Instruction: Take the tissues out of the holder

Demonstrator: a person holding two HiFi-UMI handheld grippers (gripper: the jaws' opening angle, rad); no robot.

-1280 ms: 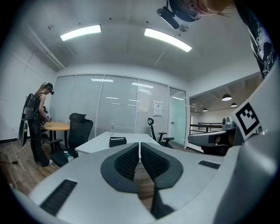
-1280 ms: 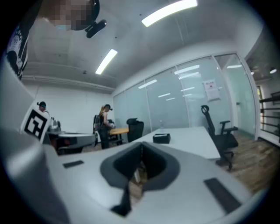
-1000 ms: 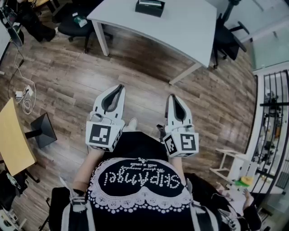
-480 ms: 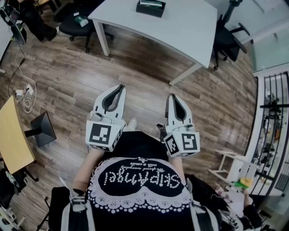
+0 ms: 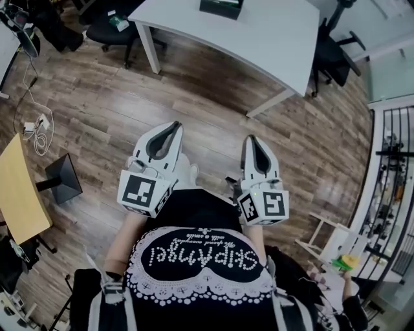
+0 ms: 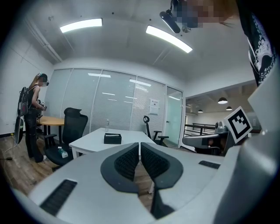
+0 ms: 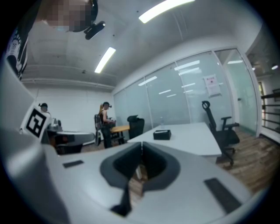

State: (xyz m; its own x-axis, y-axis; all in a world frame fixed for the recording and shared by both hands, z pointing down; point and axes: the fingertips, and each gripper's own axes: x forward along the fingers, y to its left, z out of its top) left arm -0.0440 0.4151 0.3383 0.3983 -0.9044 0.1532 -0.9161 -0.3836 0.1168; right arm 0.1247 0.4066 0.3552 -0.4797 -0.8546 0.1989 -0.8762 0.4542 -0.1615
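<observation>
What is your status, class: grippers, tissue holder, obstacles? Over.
Left gripper and right gripper: jaws shut, empty. Black rectangular tissue holder on white table ahead, untouched. Only wood-plank floor between; nothing blocking.

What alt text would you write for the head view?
A person holds the left gripper and right gripper, fingers shut and empty, over a wooden floor, pointing toward a white table bearing a black tissue holder.

black tissue holder (image 5: 221,6) cut off by head view's top edge, its contents too small to tell
</observation>
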